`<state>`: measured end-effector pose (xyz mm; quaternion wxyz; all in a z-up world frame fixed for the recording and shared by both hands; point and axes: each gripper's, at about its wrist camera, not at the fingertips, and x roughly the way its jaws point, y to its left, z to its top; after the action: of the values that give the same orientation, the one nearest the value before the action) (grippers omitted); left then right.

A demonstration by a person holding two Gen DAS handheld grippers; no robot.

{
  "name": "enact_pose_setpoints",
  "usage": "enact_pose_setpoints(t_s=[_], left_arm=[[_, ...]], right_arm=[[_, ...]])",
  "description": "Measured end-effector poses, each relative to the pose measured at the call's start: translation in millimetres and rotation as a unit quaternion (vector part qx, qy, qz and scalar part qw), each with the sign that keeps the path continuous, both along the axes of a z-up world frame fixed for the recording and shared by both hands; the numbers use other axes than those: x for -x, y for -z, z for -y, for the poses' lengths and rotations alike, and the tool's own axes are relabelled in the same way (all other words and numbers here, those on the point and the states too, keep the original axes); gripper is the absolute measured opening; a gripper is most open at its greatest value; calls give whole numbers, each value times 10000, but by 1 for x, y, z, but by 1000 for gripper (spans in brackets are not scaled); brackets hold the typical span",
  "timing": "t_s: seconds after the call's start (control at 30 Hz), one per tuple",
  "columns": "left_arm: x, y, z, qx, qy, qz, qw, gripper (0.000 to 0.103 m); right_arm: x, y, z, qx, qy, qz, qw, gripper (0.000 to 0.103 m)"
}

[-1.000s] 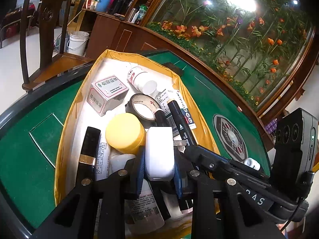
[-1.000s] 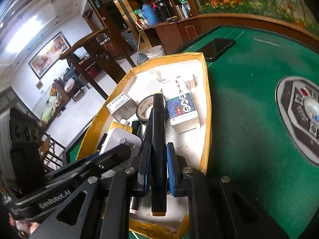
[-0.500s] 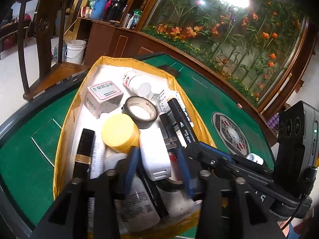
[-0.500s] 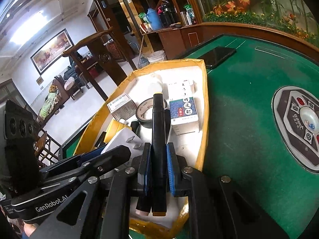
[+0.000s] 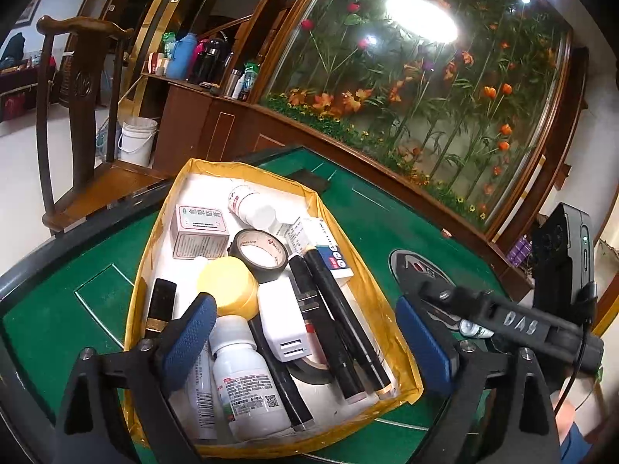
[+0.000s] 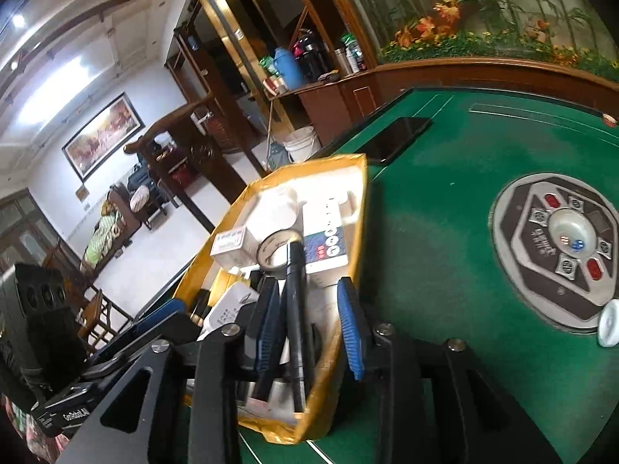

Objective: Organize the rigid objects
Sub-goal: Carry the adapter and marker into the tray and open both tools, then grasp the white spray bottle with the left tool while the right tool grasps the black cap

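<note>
A yellow-rimmed white tray (image 5: 390,321) (image 6: 350,228) on the green table holds a white charger (image 5: 280,319), a black marker (image 5: 336,309) (image 6: 296,301), a yellow lid (image 5: 228,284), a tape roll (image 5: 259,249), white bottles (image 5: 243,382), boxes and pens. My left gripper (image 5: 305,344) is open wide above the tray's near end, holding nothing. My right gripper (image 6: 309,324) is open above the tray's near right corner, with the black marker lying loose in the tray between its fingers.
A small white bottle (image 5: 474,328) lies on the table right of the tray, its cap in the right wrist view (image 6: 609,323). A grey control panel (image 6: 561,243) is set in the table centre. A dark phone (image 6: 398,137) lies beyond the tray. A wooden chair (image 5: 77,116) stands at left.
My left gripper opened and let go of the white charger, which now lies in the tray. My right gripper opened and let the black marker drop into the tray. Both pulled back.
</note>
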<state>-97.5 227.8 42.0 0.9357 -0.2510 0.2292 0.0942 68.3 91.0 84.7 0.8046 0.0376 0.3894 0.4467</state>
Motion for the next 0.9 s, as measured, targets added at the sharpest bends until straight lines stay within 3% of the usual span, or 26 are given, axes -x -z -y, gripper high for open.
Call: enact_pose_setpoints(t_s=[0.1,0.2,0.37,0.43,0.5,0.57,0.7,0.9], left_arm=[[0,0,2,-75,-7,-1,10000,96],[1,-2,8,-283,40,40,9996,96],[2,-4,17,-445,148,71,9989,96],[2,-4,17,-433,109,85,9990,96],[3,-4,16,-413,86,95,9991,96],[3,-4,16,-421,61,87,9991,96],[4,-4,19,-481,67,49,9988,96],[6,-4,23,-544,66,45,9985,96]], right_arm=[[-14,-8,18,-22,301,38,9995,46],[-44,-11,52,-41,923,-88,9957,52],[-97,7,109,718,1998,-201,9770,54],[-112,17,120,1158,2177,-236,9688,54],[-122,28,133,1289,2389,-314,9619,54],[-130,39,137,1637,2487,-386,9539,54],[-130,45,135,1870,2448,-299,9509,54],[-112,47,122,2098,2077,-236,9551,54]])
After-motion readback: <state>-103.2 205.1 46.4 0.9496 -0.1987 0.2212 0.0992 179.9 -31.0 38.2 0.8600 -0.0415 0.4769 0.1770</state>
